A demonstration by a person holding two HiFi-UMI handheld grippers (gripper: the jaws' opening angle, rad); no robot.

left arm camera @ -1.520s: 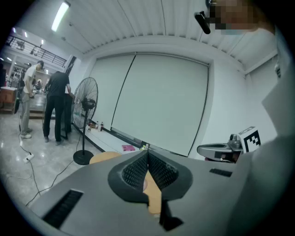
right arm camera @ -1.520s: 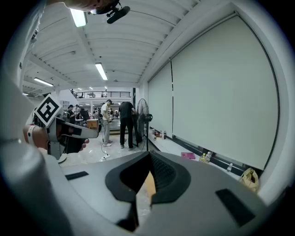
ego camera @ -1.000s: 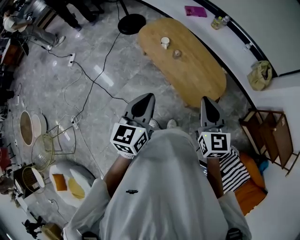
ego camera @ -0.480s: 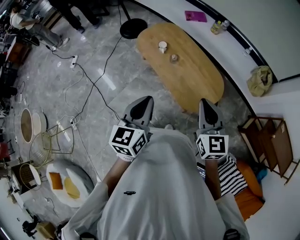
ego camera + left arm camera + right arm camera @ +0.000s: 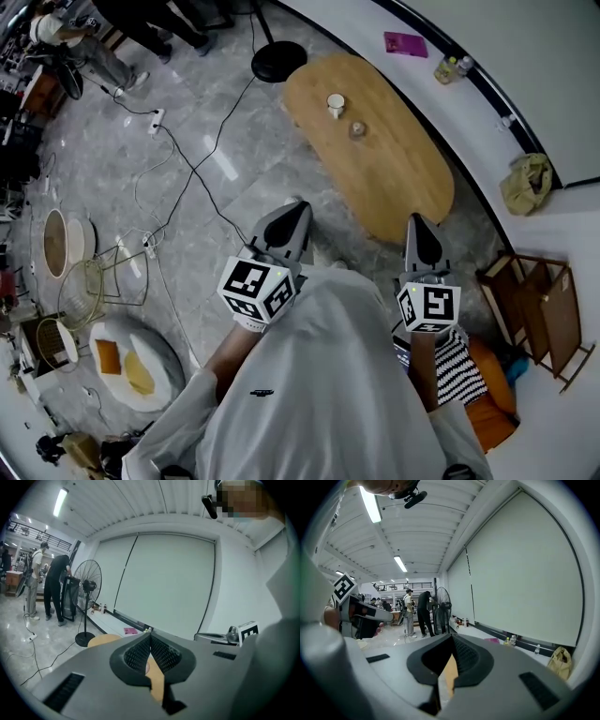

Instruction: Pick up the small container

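The left claw (image 5: 297,208) and right claw (image 5: 418,223) are both fully closed and empty. They are held close to the person's torso, probably a carrying posture for the approach. The small container (image 5: 357,130) stands beside a white cup (image 5: 335,105) on the oval wooden worktop (image 5: 412,178), well apart from both claws.

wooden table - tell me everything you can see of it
The wooden table is a long oval with rounded ends. Its top looks like smooth, light brown wood, mostly bare. It stands on the grey stone-like floor. Near its far end stand a white cup and a small container, apart from each other.
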